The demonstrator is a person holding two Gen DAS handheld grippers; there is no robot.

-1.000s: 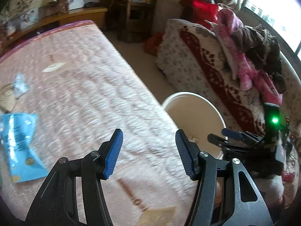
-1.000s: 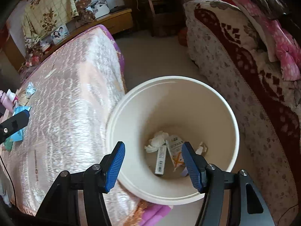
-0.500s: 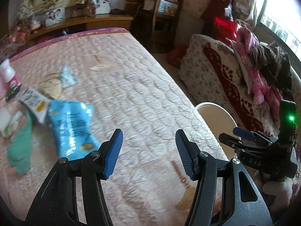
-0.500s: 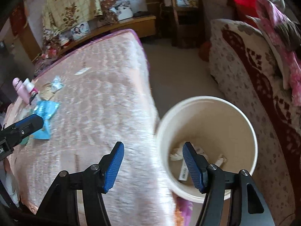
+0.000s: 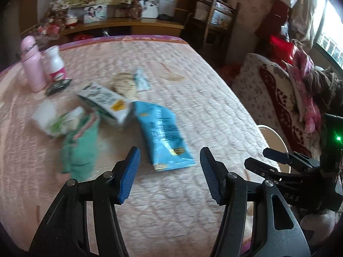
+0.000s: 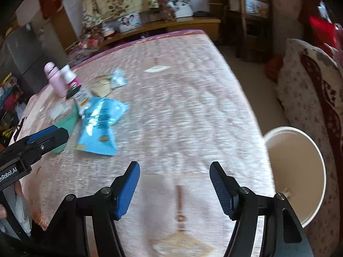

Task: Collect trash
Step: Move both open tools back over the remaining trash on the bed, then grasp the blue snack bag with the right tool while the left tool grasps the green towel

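On the bed (image 5: 193,90), at the far left, two bottles stand side by side: one pink bottle (image 5: 32,64) and one white bottle (image 5: 55,63), with a small black thing (image 5: 58,86) lying just in front of them. Nearer lie one white tissue pack (image 5: 50,117) and one green cloth (image 5: 80,145), touching each other. To the right of them are one white carton (image 5: 105,105) and one blue bag (image 5: 164,137); the far end of the bag touches the carton. Behind these lie one crumpled beige paper (image 5: 124,83) and one small pale blue wrapper (image 5: 140,81).

The left gripper (image 5: 169,175) is spread wide and empty, with the near end of the blue bag between its fingers. The right gripper (image 6: 174,188) is also spread wide and empty over bare bed.

At the right, one white bucket (image 6: 321,165) stands on the floor beside the bed; what it contains I cannot tell.
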